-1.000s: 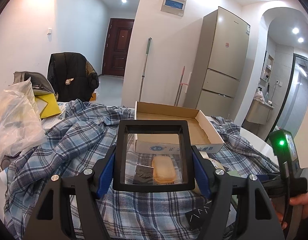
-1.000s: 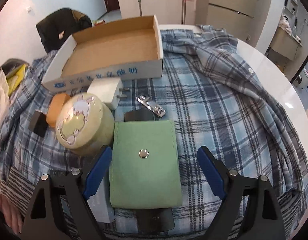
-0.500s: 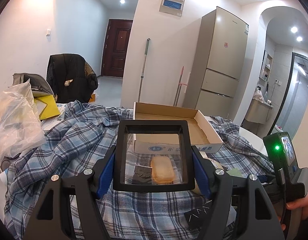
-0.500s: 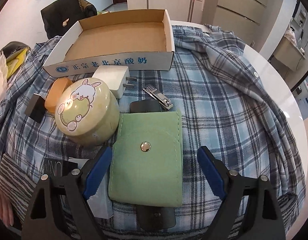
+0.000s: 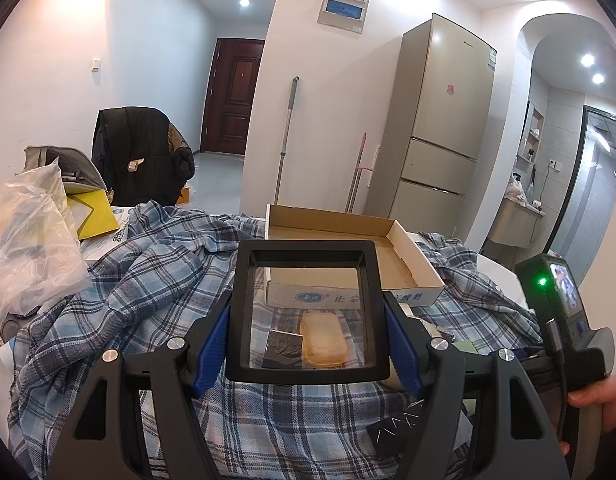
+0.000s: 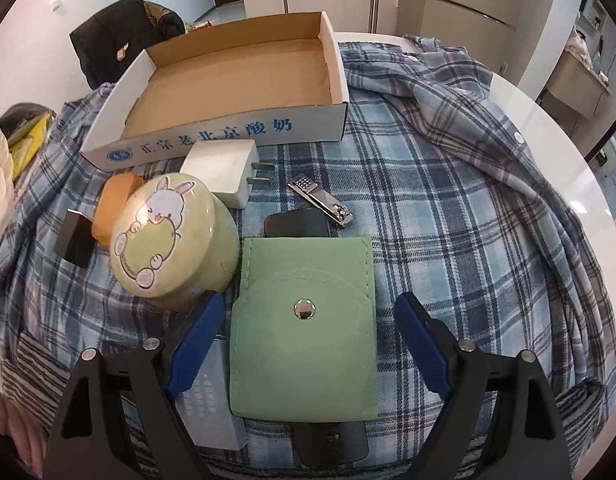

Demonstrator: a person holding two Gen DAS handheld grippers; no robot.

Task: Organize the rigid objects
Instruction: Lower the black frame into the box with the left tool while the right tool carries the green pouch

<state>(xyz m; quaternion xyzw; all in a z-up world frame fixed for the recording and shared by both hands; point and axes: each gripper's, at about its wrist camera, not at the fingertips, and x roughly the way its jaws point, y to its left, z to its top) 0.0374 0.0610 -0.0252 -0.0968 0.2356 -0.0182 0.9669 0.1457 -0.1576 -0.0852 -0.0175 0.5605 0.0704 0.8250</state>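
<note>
Left wrist view: left gripper (image 5: 308, 336) clenched on a black square frame with a clear pane (image 5: 305, 310), blue pads pressing its two side edges, frame upright at centre frame. Through the pane, a flat orange oval case (image 5: 323, 339) and a small dark square block (image 5: 281, 347) lying on the blue plaid shirt cloth (image 5: 147, 280). Beyond the frame, upper centre, an open shallow cardboard box with a white printed front wall (image 5: 408, 248). At the lower right edge, a hand (image 5: 600, 396) wrapped round the handle of the other gripper device.

Right wrist view: right gripper (image 6: 308, 344) released, blue pads spread wide, straddling a green felt pouch with a metal snap button (image 6: 303, 312) without touching it; left pad just beside the pouch's edge, right pad apart from it. Pouch flat on the plaid cloth (image 6: 448, 240), lower centre, overlying a black flat object (image 6: 295, 222) peeking out at its top edge. To the pouch's left, touching or nearly so, a round pale green tin with a rabbit on its lid (image 6: 171, 240). Above the tin, a white plug adapter (image 6: 223, 170); right of that, a silver nail clipper (image 6: 322, 202). Left of the tin, the orange case (image 6: 115, 200) and the dark block (image 6: 73, 238). Cardboard box (image 6: 227, 136) across the upper centre, interior bare. White round table (image 6: 548, 128) edge along the upper right.
</note>
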